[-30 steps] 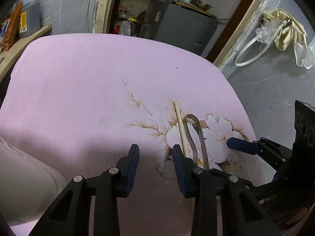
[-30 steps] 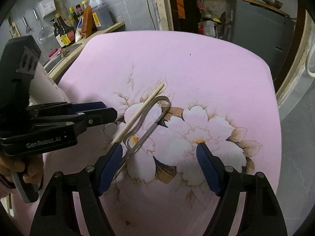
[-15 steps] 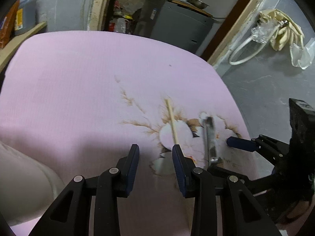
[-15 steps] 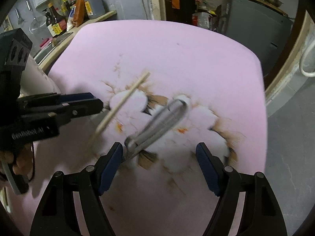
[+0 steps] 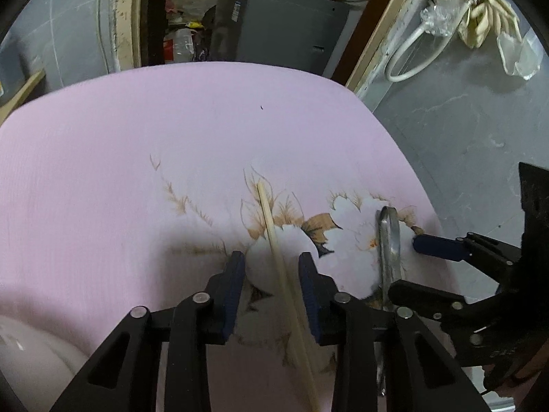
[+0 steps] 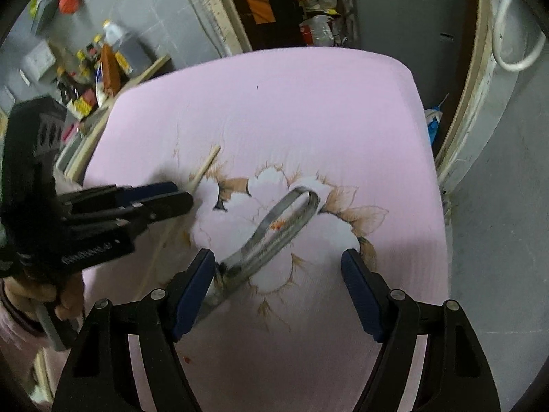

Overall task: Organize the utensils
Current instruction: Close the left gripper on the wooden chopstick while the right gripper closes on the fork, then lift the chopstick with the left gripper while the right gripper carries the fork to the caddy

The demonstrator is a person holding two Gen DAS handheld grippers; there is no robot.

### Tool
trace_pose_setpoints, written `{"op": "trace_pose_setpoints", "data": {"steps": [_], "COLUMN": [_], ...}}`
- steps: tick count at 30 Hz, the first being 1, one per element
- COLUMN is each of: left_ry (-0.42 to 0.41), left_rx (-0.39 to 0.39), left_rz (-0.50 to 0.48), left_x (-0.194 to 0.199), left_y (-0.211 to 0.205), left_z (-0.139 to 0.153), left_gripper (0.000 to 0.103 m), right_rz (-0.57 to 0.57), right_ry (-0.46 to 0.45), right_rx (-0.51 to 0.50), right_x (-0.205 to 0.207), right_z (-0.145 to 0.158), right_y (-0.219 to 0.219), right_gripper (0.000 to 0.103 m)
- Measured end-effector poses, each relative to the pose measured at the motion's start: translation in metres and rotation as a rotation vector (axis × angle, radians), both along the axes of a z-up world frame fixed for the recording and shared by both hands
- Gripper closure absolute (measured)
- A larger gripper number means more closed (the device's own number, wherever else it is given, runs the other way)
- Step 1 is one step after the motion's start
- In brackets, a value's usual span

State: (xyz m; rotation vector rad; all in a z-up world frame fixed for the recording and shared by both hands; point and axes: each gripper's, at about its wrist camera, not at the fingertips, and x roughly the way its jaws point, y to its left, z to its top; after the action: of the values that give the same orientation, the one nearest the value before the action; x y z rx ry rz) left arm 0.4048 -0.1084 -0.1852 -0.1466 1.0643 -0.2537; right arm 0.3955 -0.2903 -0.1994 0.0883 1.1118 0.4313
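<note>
Left hand-held gripper (image 5: pixel 271 290): fingers parted to a narrow gap, straddling the wooden chopstick (image 5: pixel 279 267). The blue pads sit either side of the stick without visibly touching it. The chopstick lies flat on the pink floral cloth (image 5: pixel 137 171) covering the tabletop, running from between the fingers away toward the printed flower; its near end passes under the gripper body. From the right wrist view the same chopstick (image 6: pixel 206 168) shows its far tip beyond the left hand-held gripper (image 6: pixel 171 195), the rest mostly hidden.

Right hand-held gripper (image 6: pixel 278 267): fingers spread wide, closed on nothing. Metal tongs (image 6: pixel 274 233) lie on the cloth (image 6: pixel 274 103) over the white flower print, looped end pointing away, arm tips beside the inner face of the gripper's left finger; contact cannot be confirmed, since that part is motion-blurred. In the left wrist view the tongs (image 5: pixel 387 240) lie to the right of the chopstick, well apart, roughly parallel, with the right hand-held gripper (image 5: pixel 405 264) at their near half.

Background: bottles (image 6: pixel 109 55) on a shelf at left, a grey cabinet (image 5: pixel 274 27) behind the tabletop.
</note>
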Motion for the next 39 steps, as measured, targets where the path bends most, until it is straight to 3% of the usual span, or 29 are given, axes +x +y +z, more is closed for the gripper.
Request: {"op": "trace_pose_setpoints", "data": {"steps": [3, 10, 17, 19, 21, 24, 27, 34, 39], "left_ry": [0.007, 0.026, 0.045, 0.055, 0.061, 0.062, 0.066, 0.002, -0.122], "left_rx": [0.025, 0.044, 0.039, 0.038, 0.057, 0.101, 0.051, -0.025, -0.051], "left_rz": [-0.008, -0.011, -0.007, -0.006, -0.012, -0.021, -0.027, -0.047, -0.053], "left_x": [0.008, 0.015, 0.022, 0.024, 0.025, 0.025, 0.021, -0.005, -0.031], "left_y": [-0.002, -0.003, -0.004, -0.005, -0.008, -0.013, -0.012, -0.014, -0.013], "left_z": [0.001, 0.001, 0.001, 0.002, 0.003, 0.004, 0.004, 0.017, 0.045], "left_gripper": [0.083, 0.092, 0.092, 0.092, 0.094, 0.096, 0.098, 0.098, 0.098], "right_rz": [-0.031, -0.139, -0.138, -0.144, -0.156, -0.184, -0.200, -0.211, -0.195], "right_ry": [0.012, 0.047, 0.052, 0.043, 0.043, 0.061, 0.077, 0.012, -0.108], "right_rx": [0.040, 0.039, -0.054, -0.086, -0.074, -0.005, 0.066, 0.168, 0.171], "right_x": [0.004, 0.024, 0.037, 0.037, 0.035, 0.034, 0.028, 0.010, -0.008], "right_z": [-0.003, -0.013, -0.014, -0.013, -0.012, -0.010, -0.010, 0.003, 0.029], "right_y": [0.001, 0.005, 0.031, 0.033, 0.031, 0.020, 0.015, 0.010, 0.009], "right_gripper": [0.033, 0.055, 0.056, 0.065, 0.070, 0.087, 0.090, 0.094, 0.095]}}
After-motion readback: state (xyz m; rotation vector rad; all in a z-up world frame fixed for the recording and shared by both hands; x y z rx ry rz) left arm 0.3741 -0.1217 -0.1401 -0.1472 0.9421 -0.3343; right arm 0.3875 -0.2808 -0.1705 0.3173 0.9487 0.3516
